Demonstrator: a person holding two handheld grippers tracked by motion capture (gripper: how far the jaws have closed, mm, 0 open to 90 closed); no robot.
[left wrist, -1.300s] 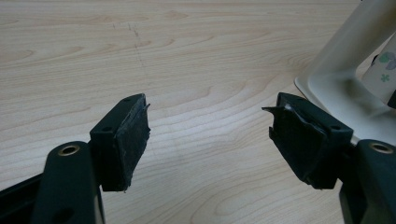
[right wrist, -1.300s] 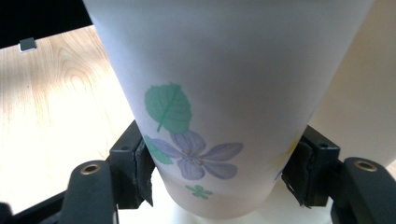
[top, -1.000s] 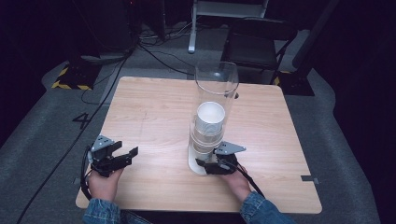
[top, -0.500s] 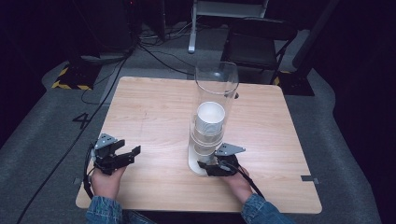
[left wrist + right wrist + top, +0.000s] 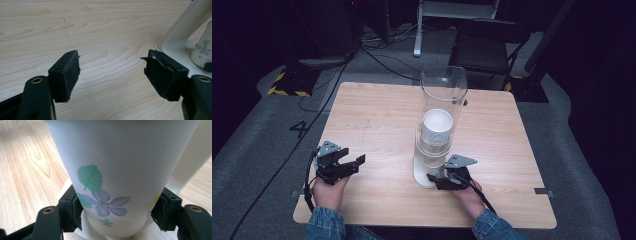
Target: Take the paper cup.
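While the pale wooden square table point(image 5: 377, 125) carries a tall clear plastic tube dispenser point(image 5: 443, 100) on a cream base point(image 5: 422, 175) near its middle front, the work centres on the lowest white paper cup printed with blue flowers and green leaves point(image 5: 117, 177) hanging from the stack at the tube's bottom. That cup stands upright, its long axis vertical, directly between the jaws of the right gripper point(image 5: 447, 181), whose pads press its lower wall on both sides. Pulling straight down and toward the person looks like the coming move. Well apart to the left, the left gripper point(image 5: 343, 165) hovers with jaws spread, empty.
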